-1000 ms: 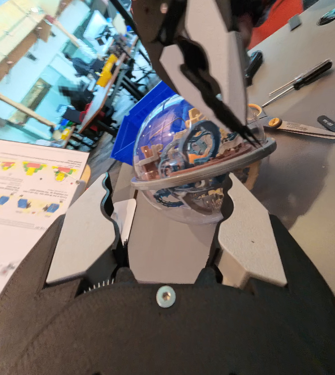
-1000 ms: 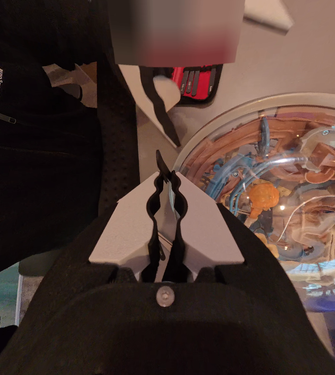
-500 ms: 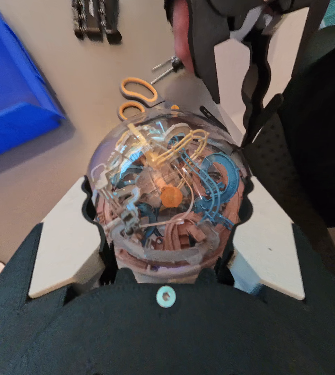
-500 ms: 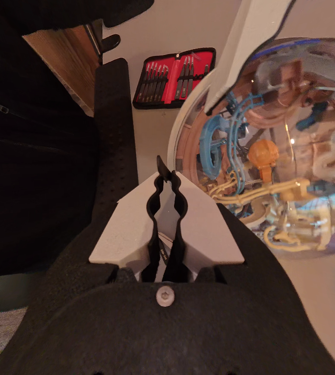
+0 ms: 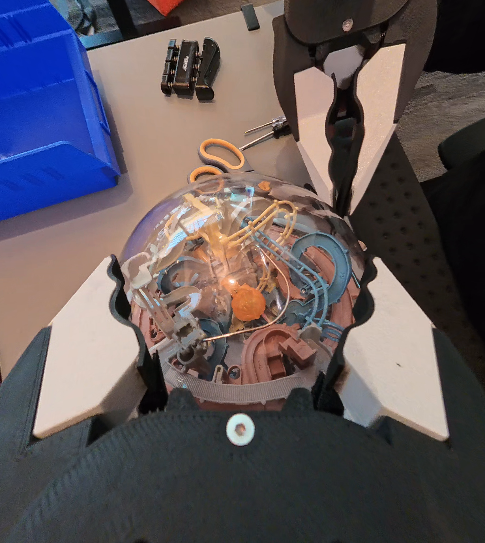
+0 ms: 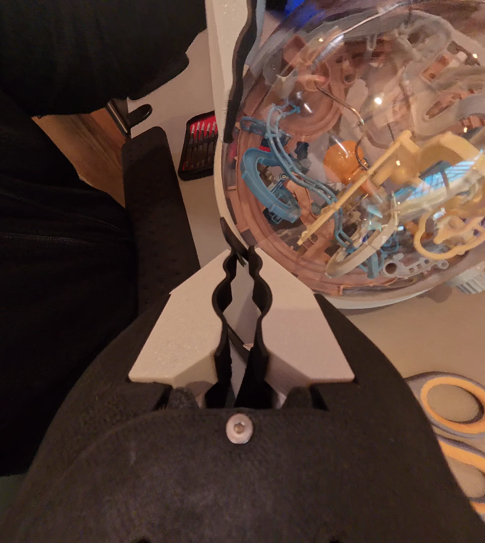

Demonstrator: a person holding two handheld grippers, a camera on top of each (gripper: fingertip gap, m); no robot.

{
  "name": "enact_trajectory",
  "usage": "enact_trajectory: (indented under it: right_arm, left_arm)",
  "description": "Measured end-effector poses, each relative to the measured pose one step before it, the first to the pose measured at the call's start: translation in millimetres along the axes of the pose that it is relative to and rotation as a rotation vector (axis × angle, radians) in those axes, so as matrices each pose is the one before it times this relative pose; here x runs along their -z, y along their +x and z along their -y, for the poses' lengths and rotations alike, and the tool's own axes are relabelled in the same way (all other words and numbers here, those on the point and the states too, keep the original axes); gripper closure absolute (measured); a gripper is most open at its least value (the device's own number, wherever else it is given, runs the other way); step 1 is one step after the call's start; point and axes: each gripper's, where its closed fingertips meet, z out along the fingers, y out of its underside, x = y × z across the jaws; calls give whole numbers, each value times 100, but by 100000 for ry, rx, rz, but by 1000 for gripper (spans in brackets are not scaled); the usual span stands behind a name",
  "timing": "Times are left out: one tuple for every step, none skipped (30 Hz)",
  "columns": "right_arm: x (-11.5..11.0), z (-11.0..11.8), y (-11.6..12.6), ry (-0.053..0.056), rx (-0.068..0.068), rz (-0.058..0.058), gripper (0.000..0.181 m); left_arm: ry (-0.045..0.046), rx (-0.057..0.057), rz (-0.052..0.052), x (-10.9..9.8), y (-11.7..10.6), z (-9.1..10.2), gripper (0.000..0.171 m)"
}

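The pale grey surface (image 5: 44, 258) carries a large blue plastic bin (image 5: 29, 102) at the far left. Nearer, a clear plastic sphere with blue, tan and brown maze tracks inside (image 5: 241, 288) sits clamped between the spread fingers of the left tool (image 5: 242, 293). The right tool (image 6: 242, 258) is clenched on a thin black strip (image 6: 231, 235) right beside the sphere's rim. Orange-handled scissors (image 5: 220, 155) lie just behind the sphere, with black clips (image 5: 190, 69) farther back.
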Motion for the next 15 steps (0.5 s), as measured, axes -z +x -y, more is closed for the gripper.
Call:
enact_trajectory:
  right_arm:
    - [20,-125,-12,1578,-970,-1075,176]
    - [6,-107,-21,1584,-872,-1054,176]
    - [-8,-140,-43,1331,-872,-998,176]
    - [7,-140,-36,1159,-635,-930,176]
    - [10,-105,-4,1274,-803,-827,176]
    - [38,-88,2,1338,-805,-879,176]
    - [24,-53,10,1209,-692,-823,176]
    - [21,-49,18,1011,-634,-687,176]
    - [10,-49,-6,620,-186,-515,176]
    - [-23,-57,-58,196,402,-343,176]
    - [-27,-28,-32,134,323,-409,176]
    - [2,-6,-1,114,152,-437,176]
    - [-3,-13,-39,-96,476,0,176]
    - [-5,-24,-71,-319,1038,722,175]
    - [18,-35,-52,-398,2374,966,175]
  left_arm:
    - [391,-8,1715,27,159,-22,20]
    - [416,-199,1508,16,156,-15,20]
    - [241,-408,1434,14,162,-1,20]
    - [-33,-319,1413,-10,160,2,20]
    - [44,-144,1146,4,116,5,20]
    - [242,67,945,12,75,5,20]
    - [94,40,914,2,77,-6,20]
    - [-86,161,835,13,56,-17,20]
    - [62,-286,456,6,69,0,20]
    - [15,-550,194,-4,83,-6,20]
    - [-45,-34,179,3,26,0,20]
    - [-53,124,44,-9,-6,5,20]
    - [-170,-169,-140,-32,4,9,19]
    - [-290,-152,-182,-30,5,29,20]
    - [-331,-239,-286,-61,5,46,20]
